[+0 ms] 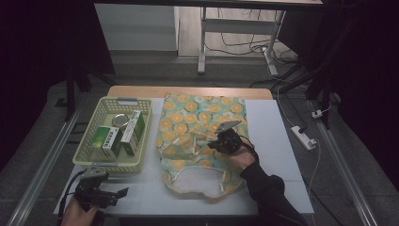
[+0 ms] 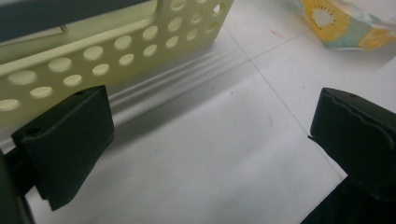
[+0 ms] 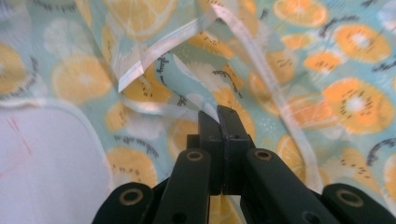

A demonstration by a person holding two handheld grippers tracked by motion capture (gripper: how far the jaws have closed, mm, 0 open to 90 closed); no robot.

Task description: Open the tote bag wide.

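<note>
A light-blue fabric bag (image 1: 202,117) printed with orange slices lies flat on the white table, its opening toward the near edge. My right gripper (image 1: 212,143) rests on its middle, shut on a fold of the bag's fabric (image 3: 350,102) beside a white strap (image 3: 159,51); in the right gripper view the jaws meet at the pinch (image 3: 218,115). My left gripper (image 1: 117,194) hovers at the table's near left corner, open and holding nothing (image 2: 210,135). It sits just in front of the pale yellow basket (image 2: 116,42), with the bag's corner (image 2: 336,23) farther off.
The perforated basket (image 1: 94,117) at the left holds green-and-white boxes (image 1: 134,127) and a round tin (image 1: 120,121). Bare white table (image 1: 277,136) lies right of the bag. A power strip (image 1: 303,137) and cables are on the floor at the right.
</note>
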